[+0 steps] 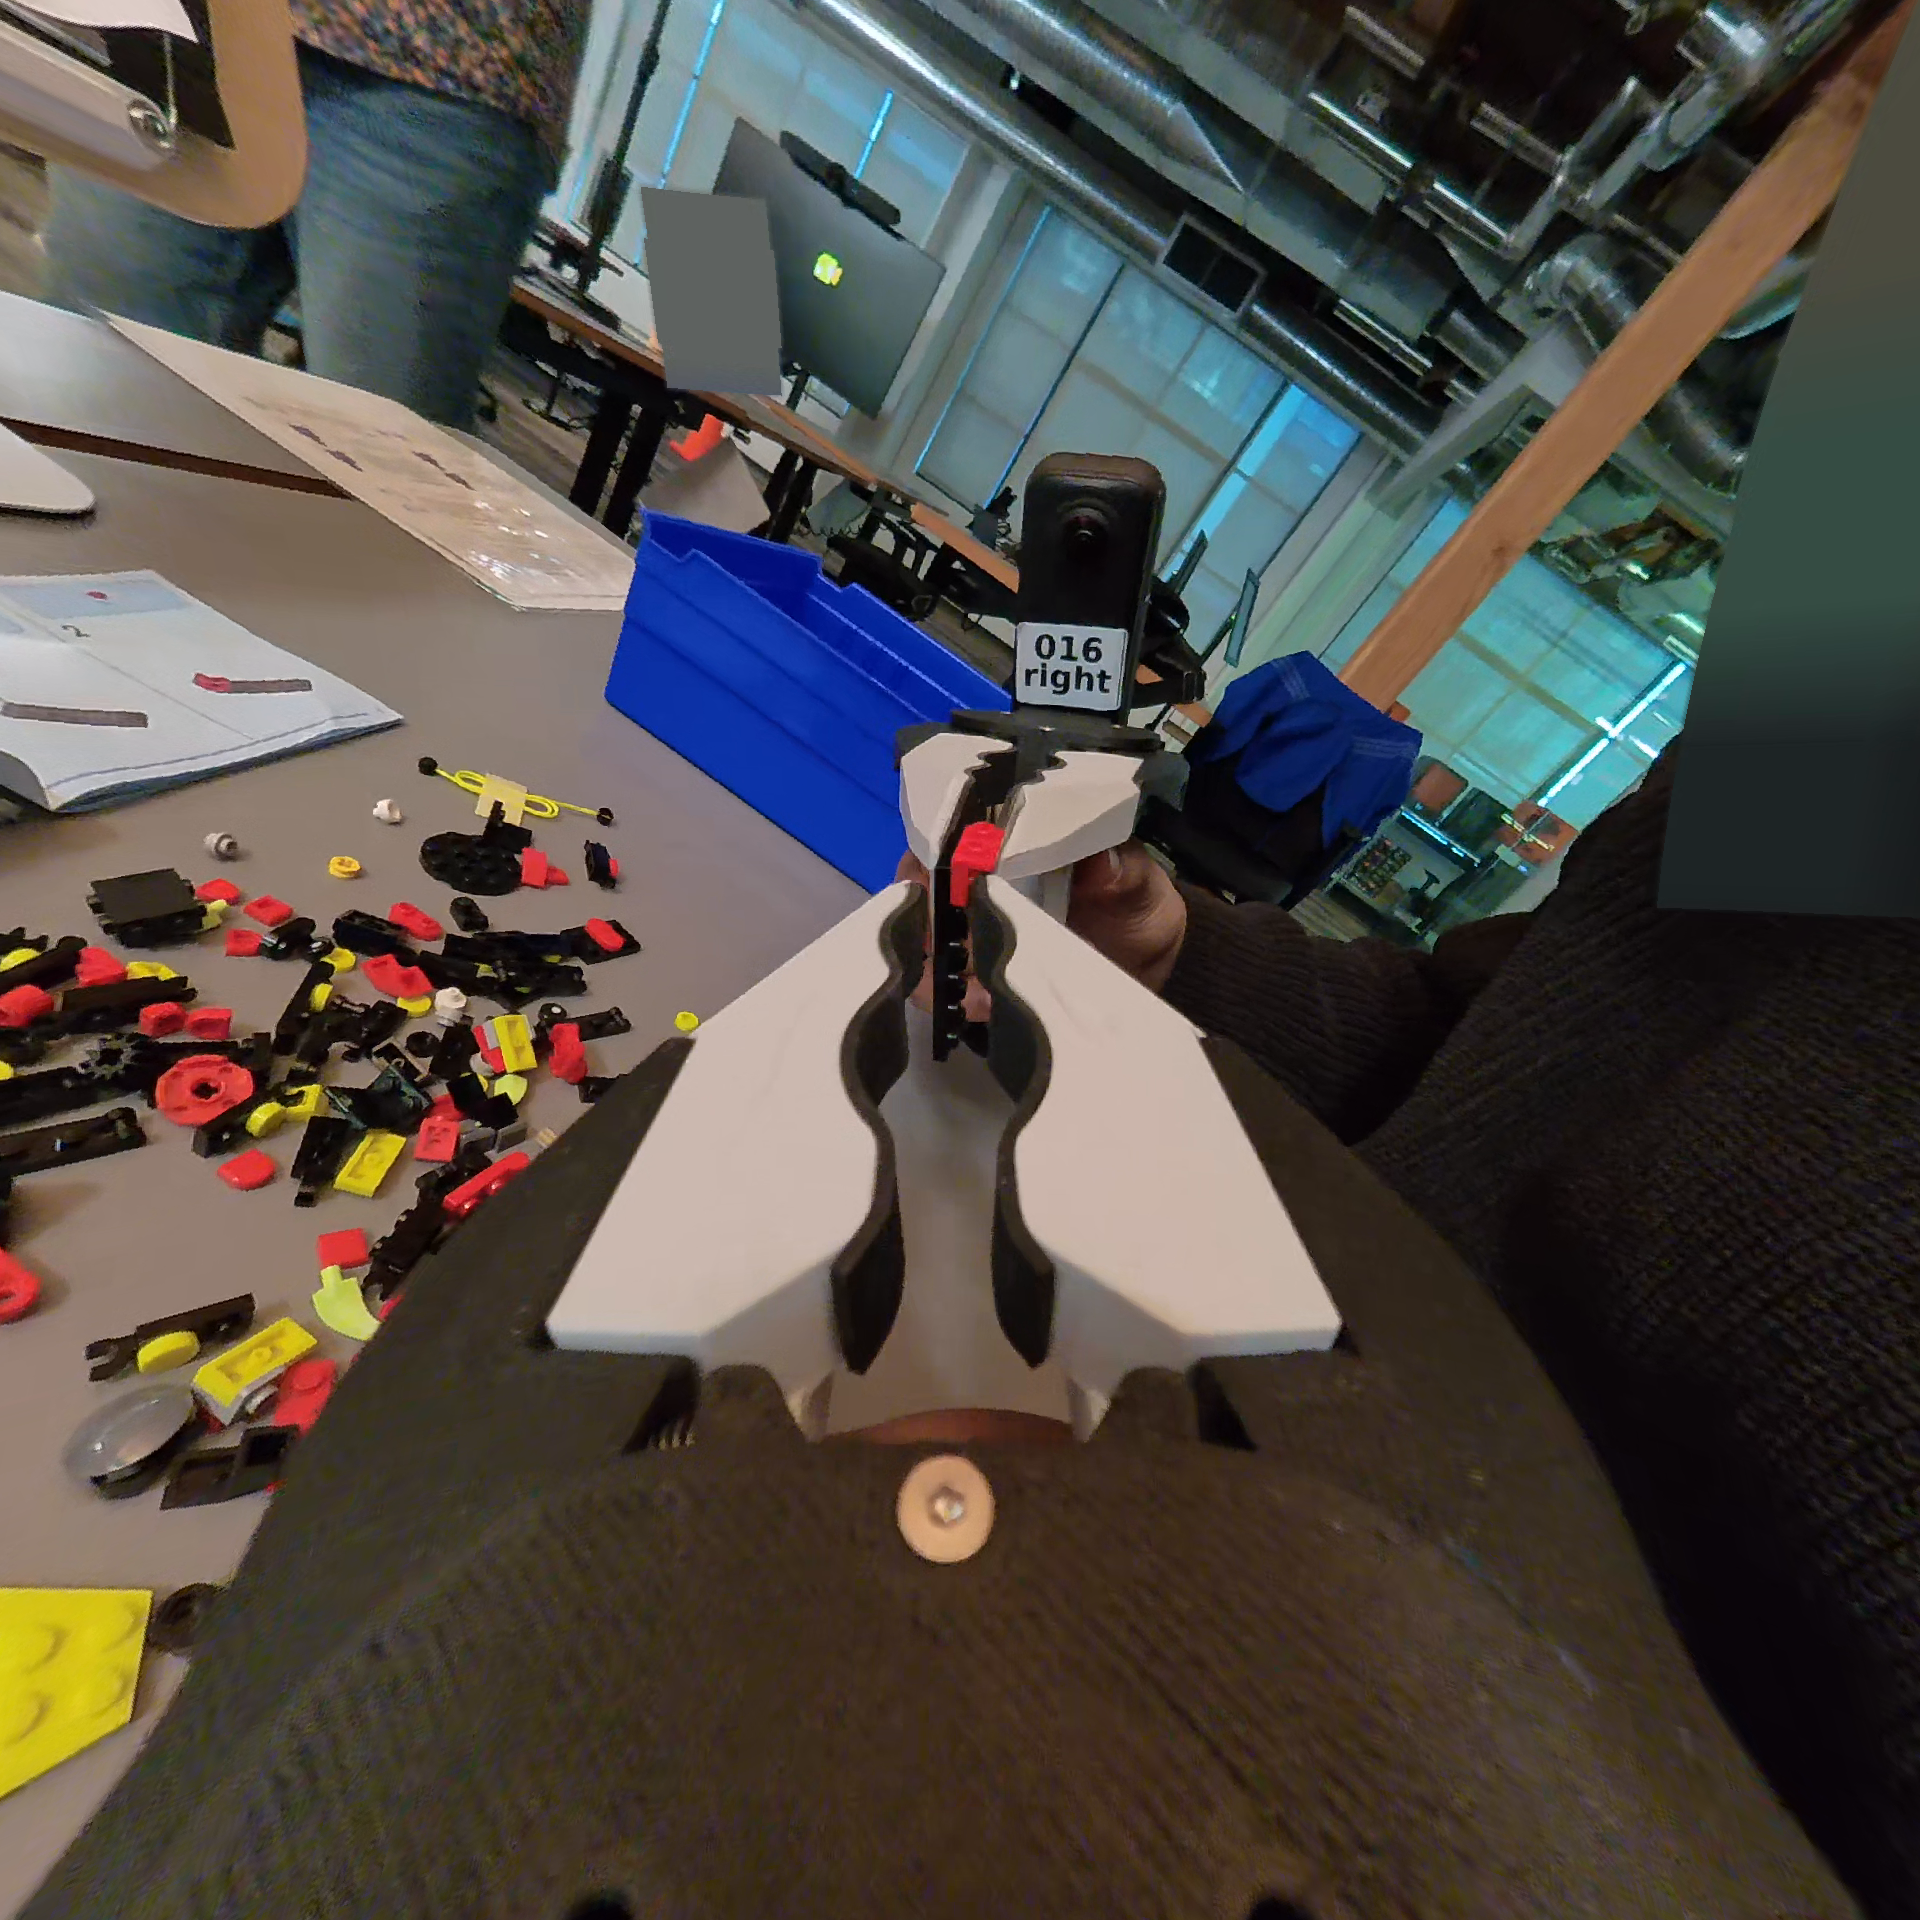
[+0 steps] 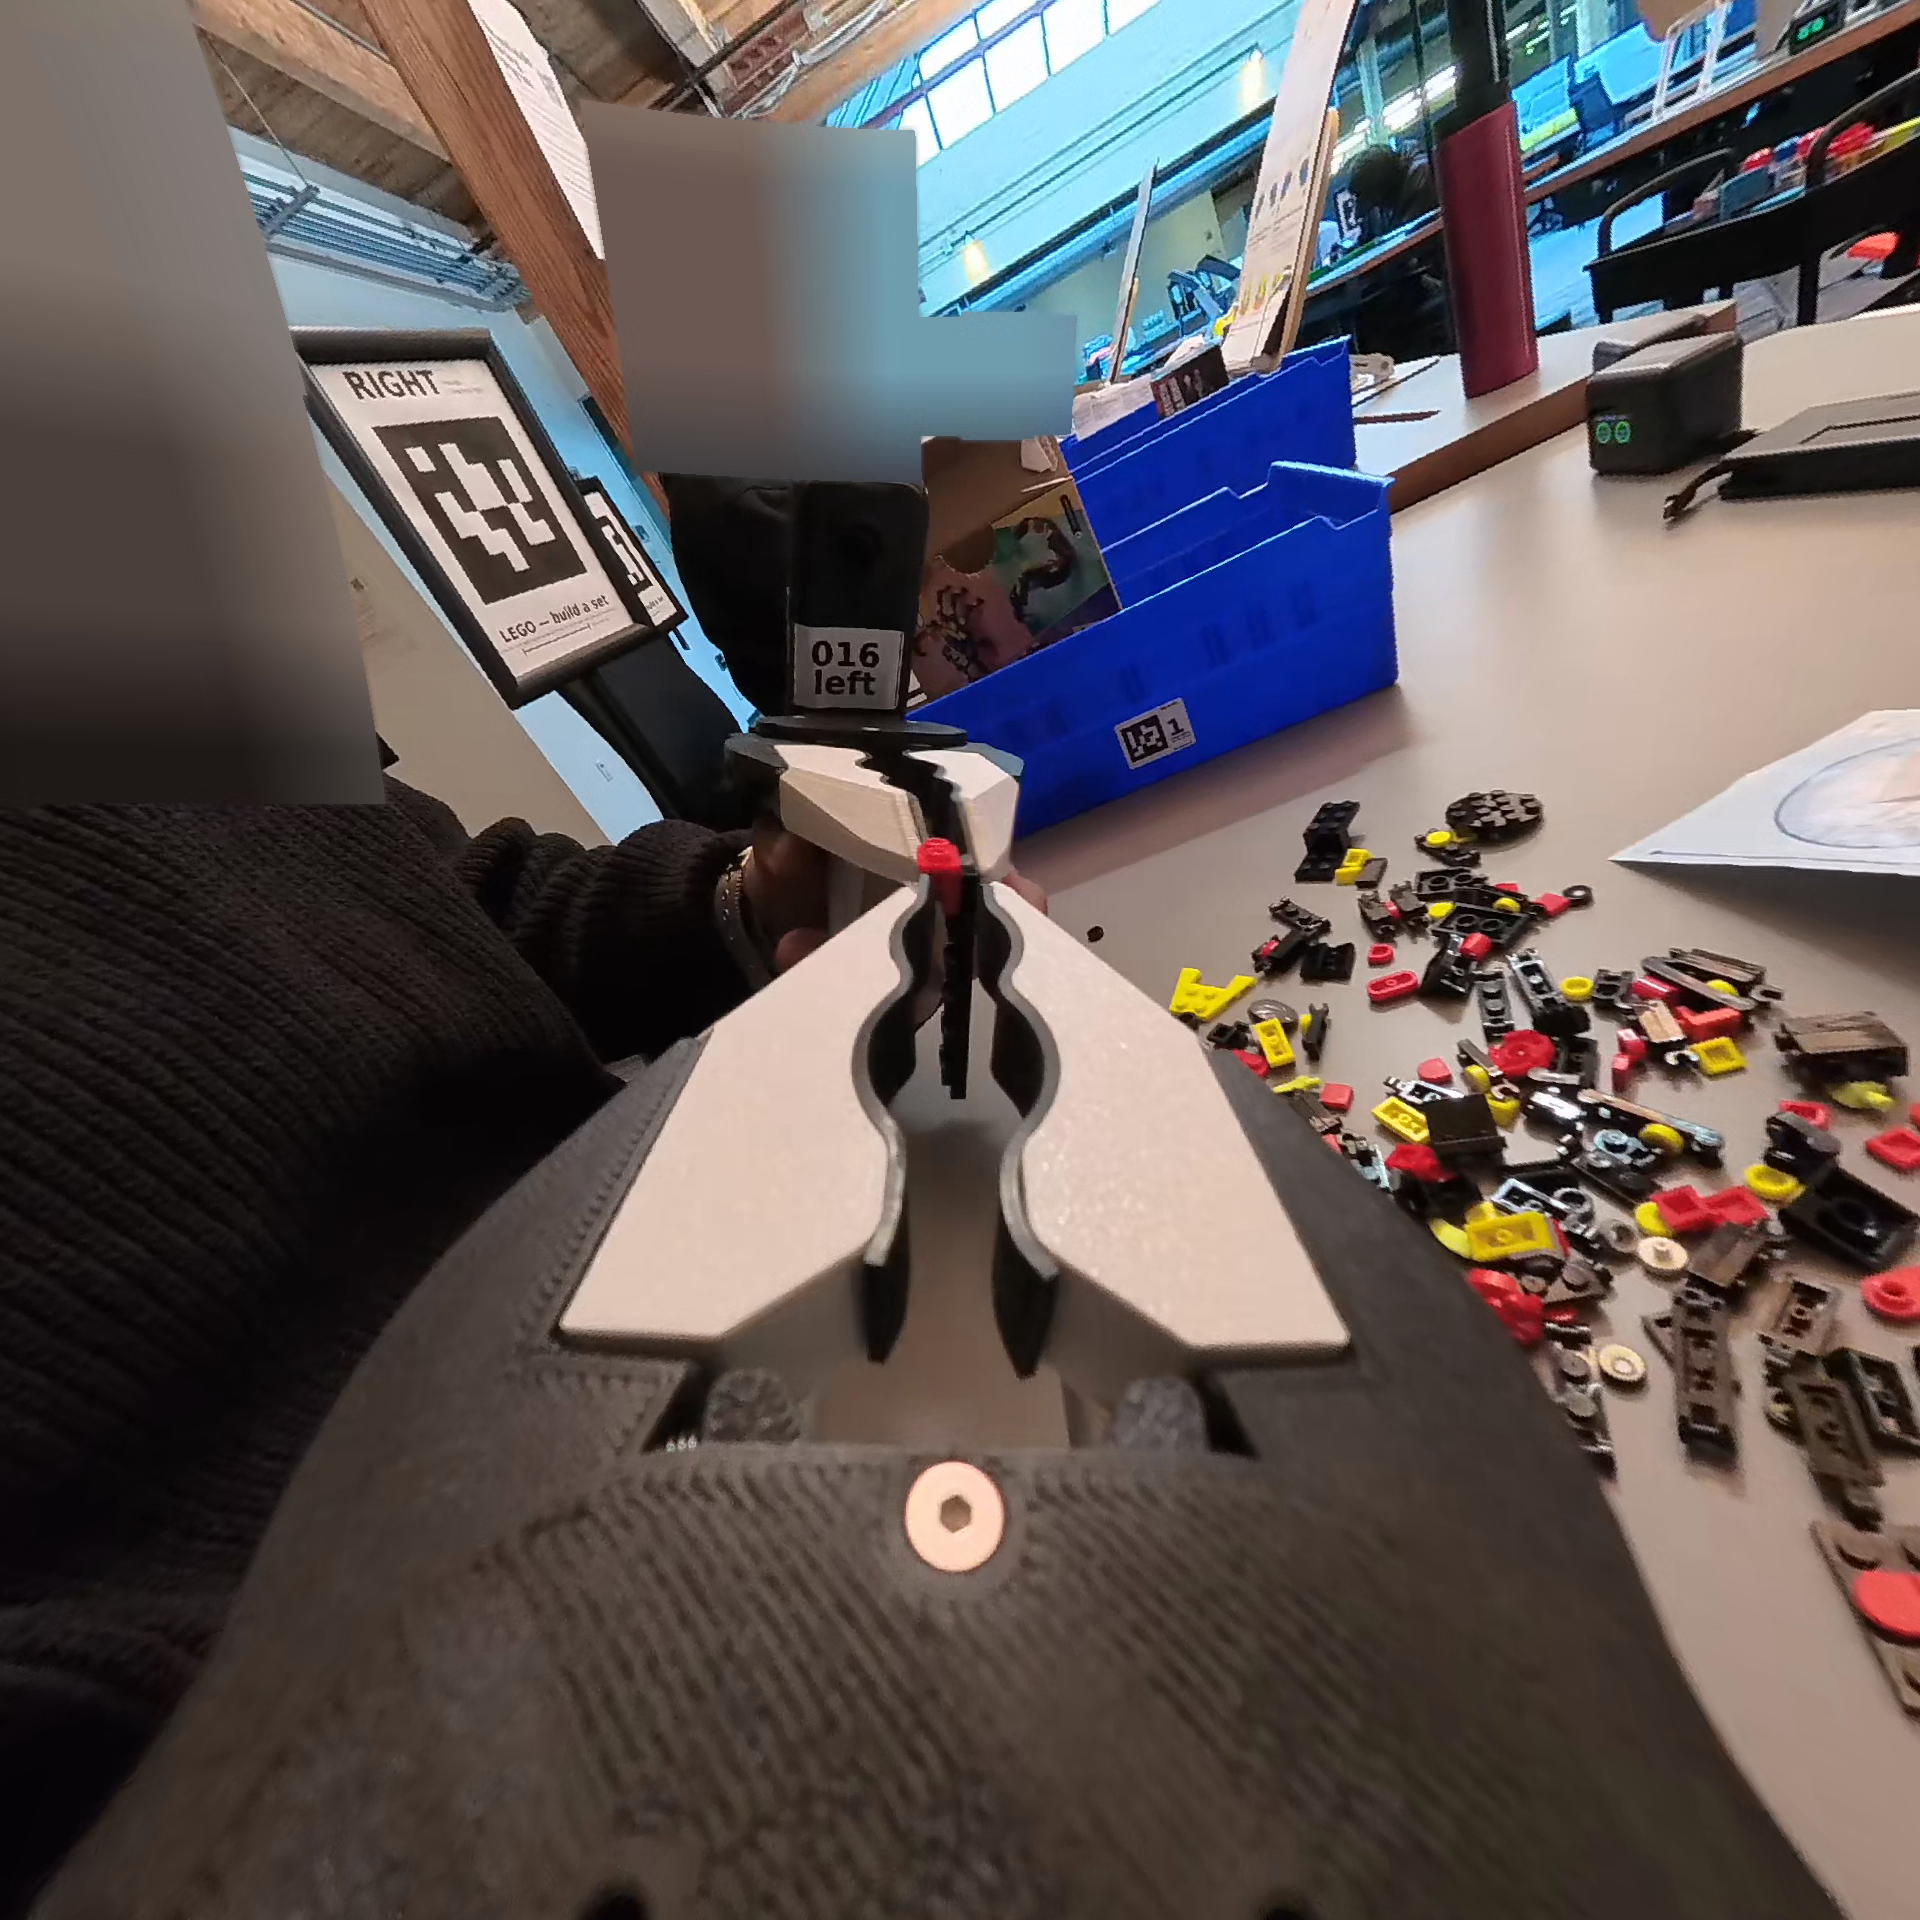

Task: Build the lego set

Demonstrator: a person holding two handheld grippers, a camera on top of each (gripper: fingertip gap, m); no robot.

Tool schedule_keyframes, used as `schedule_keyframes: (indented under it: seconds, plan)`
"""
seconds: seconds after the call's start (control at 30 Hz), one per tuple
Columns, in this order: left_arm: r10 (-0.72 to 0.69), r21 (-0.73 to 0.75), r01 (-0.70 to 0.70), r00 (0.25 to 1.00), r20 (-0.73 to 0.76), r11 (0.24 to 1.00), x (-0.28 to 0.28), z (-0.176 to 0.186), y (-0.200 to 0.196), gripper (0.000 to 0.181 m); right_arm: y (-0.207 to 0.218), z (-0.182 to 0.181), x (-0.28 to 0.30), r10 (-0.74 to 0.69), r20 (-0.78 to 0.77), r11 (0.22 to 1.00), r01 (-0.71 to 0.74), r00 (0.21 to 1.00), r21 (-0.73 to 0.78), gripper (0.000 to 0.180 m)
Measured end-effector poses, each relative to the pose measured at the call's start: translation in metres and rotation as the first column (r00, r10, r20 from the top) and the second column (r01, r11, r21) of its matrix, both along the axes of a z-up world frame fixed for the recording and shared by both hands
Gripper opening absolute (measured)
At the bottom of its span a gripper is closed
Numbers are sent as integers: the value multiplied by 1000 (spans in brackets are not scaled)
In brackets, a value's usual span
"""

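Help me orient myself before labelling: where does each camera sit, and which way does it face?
Left wrist view: on the left gripper, facing the right gripper across a black strip with a red piece; dark sleeve right.
Right wrist view: on the right gripper, facing the left gripper; dark sleeve left.
Shared: strip, loose bricks, blue bin.

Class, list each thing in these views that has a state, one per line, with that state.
Left gripper: shut on black plate.
Right gripper: shut on black plate.
Black plate: held in air, red piece attached at one end.
Instruction booklet: open.
Loose pieces: scattered on table.
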State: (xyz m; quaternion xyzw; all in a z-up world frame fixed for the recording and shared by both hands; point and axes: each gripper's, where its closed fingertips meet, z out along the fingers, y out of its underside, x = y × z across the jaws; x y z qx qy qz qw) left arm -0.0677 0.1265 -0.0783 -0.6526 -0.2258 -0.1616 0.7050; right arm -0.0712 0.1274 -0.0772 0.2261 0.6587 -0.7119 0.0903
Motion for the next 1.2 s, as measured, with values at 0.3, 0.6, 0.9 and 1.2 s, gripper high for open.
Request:
schedule_keyframes:
  seconds: [0.3, 0.6, 0.9, 1.2]
  plan:
    - [-20, 22, 20, 1000, 18, 1000, 2, 2, 0, 8, -1, 1, 0, 5, 8, 1000, -5, 1000, -15, 5]
    - [-29, 29, 29, 999, 14, 999, 4, 4, 1, 5, -1, 3, 3, 19, 21, 999, -18, 1000, -32, 6]
    - [-40, 28, 40, 999, -17, 999, 6, 7, 0, 3, -3, 8, 7, 31, -12, 999, -31, 999, -26, 6]
    - [-7, 20, 8, 1000, -23, 1000, 3, 8, -4, 4, -7, 8, 3, 17, -25, 999, -18, 1000, -42, 6]
